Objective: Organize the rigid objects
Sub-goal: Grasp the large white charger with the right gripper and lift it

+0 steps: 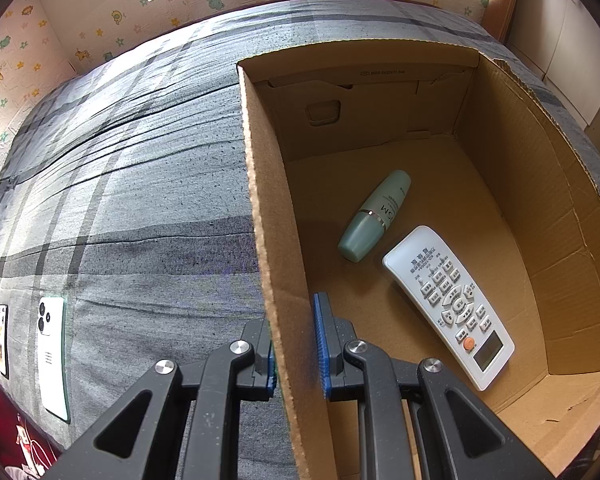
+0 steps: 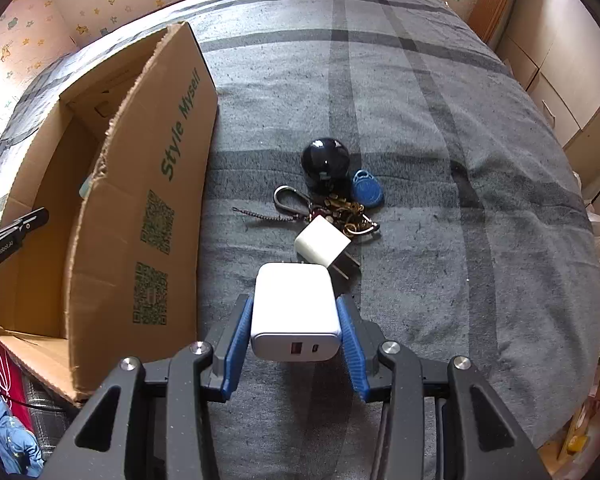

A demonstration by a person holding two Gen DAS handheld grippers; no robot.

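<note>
My left gripper [image 1: 296, 332] is shut on the left wall of an open cardboard box [image 1: 260, 200], one pad outside and one inside. A pale green bottle [image 1: 374, 216] and a white remote control [image 1: 448, 304] lie on the box floor. My right gripper [image 2: 294, 306] is shut on a large white USB charger [image 2: 294, 312], its blue pads pressing both sides, held just above the grey plaid bedspread [image 2: 440, 240]. Beyond it lie a small white plug adapter [image 2: 322, 246], a bunch of keys [image 2: 340, 212] with a blue fob [image 2: 367, 188], and a shiny black ball [image 2: 326, 160].
The box [image 2: 140, 200] stands to the left of the right gripper, printed side facing it. Two phones [image 1: 52, 356] [image 1: 2, 340] lie on the bed left of the box. A papered wall [image 1: 100, 20] lies behind the bed and cupboards [image 2: 560, 80] to its right.
</note>
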